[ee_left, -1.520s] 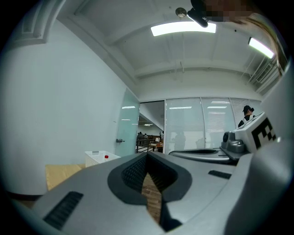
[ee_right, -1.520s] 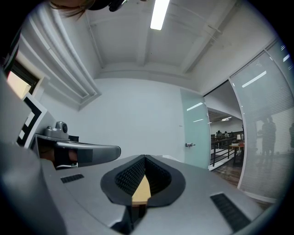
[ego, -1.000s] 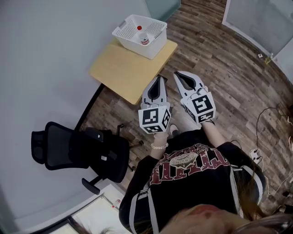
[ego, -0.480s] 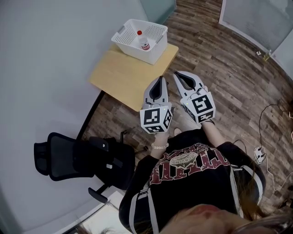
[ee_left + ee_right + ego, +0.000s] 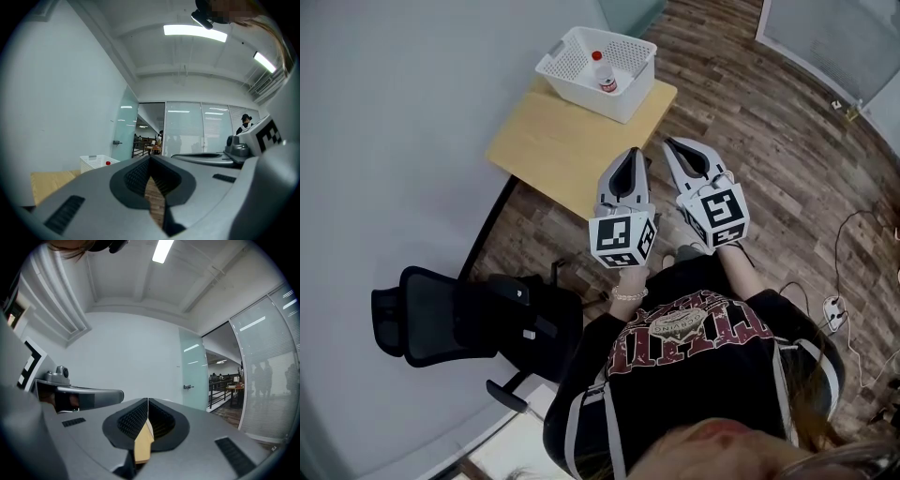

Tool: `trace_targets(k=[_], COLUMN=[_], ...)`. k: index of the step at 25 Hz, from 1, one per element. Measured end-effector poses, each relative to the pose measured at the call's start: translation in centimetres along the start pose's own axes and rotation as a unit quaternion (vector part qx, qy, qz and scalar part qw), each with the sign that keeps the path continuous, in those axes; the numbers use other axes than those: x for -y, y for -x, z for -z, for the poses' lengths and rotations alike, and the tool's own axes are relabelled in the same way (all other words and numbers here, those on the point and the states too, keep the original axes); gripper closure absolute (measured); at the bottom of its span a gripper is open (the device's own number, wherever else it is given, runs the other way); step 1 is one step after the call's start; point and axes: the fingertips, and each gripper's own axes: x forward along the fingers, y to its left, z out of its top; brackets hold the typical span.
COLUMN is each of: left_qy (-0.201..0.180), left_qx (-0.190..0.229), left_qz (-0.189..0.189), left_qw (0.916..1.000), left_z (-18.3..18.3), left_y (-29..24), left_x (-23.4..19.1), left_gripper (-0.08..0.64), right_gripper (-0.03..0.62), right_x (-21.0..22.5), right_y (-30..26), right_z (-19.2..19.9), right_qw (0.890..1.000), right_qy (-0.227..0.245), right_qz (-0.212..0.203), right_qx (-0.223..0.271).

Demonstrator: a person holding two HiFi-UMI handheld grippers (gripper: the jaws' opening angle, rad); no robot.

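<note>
One basket (image 5: 584, 87) — in head and left gripper views, not right.

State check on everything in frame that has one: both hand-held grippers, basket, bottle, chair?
Left hand-held gripper: shut, empty, in the air.
Right hand-held gripper: shut, empty, in the air.
Basket: upright on the table, open top.
Bottle: upright in the basket, red cap on.
Office chair: upright, unoccupied.

bottle (image 5: 603, 75) in basket (image 5: 586, 96) | basket on table (image 5: 551, 150) | chair (image 5: 441, 323) near-left
</note>
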Motion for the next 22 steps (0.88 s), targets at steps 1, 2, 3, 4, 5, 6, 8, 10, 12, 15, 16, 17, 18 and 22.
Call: trace_targets(k=[1, 2, 3, 4, 5, 6, 8, 10, 12, 15, 16, 17, 18, 22], left_qy=[-0.001, -0.001, 0.000, 0.002, 0.003, 0.005, 0.008, 0.012, 0.012, 0.013, 0.014, 0.015, 0.017, 0.018], left_qx=[0.000, -0.001, -0.001, -0.002, -0.004, -0.005, -0.006, -0.008, -0.010, -0.012, -0.012, -0.012, -0.012, -0.012], left_qz=[-0.002, -0.004, -0.005, -0.005, -0.006, -0.006, -0.007, -0.008, -0.009, -0.011, -0.012, -0.012, -0.013, -0.018], left_qw=[1.0000, 1.0000, 1.0000, 1.0000, 1.0000, 1.0000, 0.9999, 0.9999, 0.9998, 0.9998, 0.9998, 0.9997, 0.9997, 0.9996], left_z=[-0.1, -0.1, -0.2, -0.1, -0.1, 0.0, 0.0, 0.1, 0.0, 0.1, 0.0, 0.0, -0.2, -0.6], left_y=[-0.1, -0.2, -0.4, -0.7, -0.9, -1.3, -2.1, -3.1, -4.2, -5.9, -6.5, -7.0, -7.6, -9.7], left_x=[-0.3, -0.6, -0.8, -1.0, -1.3, -1.5, -2.1, -2.9, -3.6, -4.6, -4.9, -5.2, -5.5, -6.6], left_gripper=[0.512, 0.513, 0.512, 0.512, 0.512, 0.512, 0.512, 0.513, 0.512, 0.512, 0.512, 0.512, 0.512, 0.512], right_gripper=[0.573, 0.573, 0.572, 0.573, 0.572, 0.573, 0.572, 0.572, 0.572, 0.572, 0.572, 0.572, 0.572, 0.572], right_x=[0.0, 0.1, 0.1, 0.2, 0.3, 0.4, 0.7, 1.0, 1.5, 2.4, 2.7, 3.0, 3.3, 4.6], right_y=[-0.3, -0.6, -0.9, -1.2, -1.5, -1.9, -2.9, -4.2, -5.5, -7.4, -8.0, -8.5, -9.1, -11.2], right_z=[-0.1, -0.1, -0.2, -0.3, -0.4, -0.4, -0.3, -0.3, -0.3, -0.2, -0.2, -0.2, -0.4, -0.5], right_qw=[1.000, 1.000, 1.000, 1.000, 1.000, 1.000, 1.000, 1.000, 1.000, 1.000, 1.000, 1.000, 0.999, 0.999], right_qy=[0.001, 0.002, 0.002, 0.001, 0.000, 0.000, -0.001, -0.004, -0.007, -0.011, -0.012, -0.012, -0.011, -0.007], right_qz=[0.000, 0.000, 0.000, -0.001, -0.002, -0.003, -0.007, -0.013, -0.018, -0.025, -0.027, -0.029, -0.030, -0.030], right_qx=[0.001, 0.001, 0.001, 0.002, 0.003, 0.004, 0.005, 0.003, 0.003, -0.002, -0.003, -0.004, -0.005, -0.010])
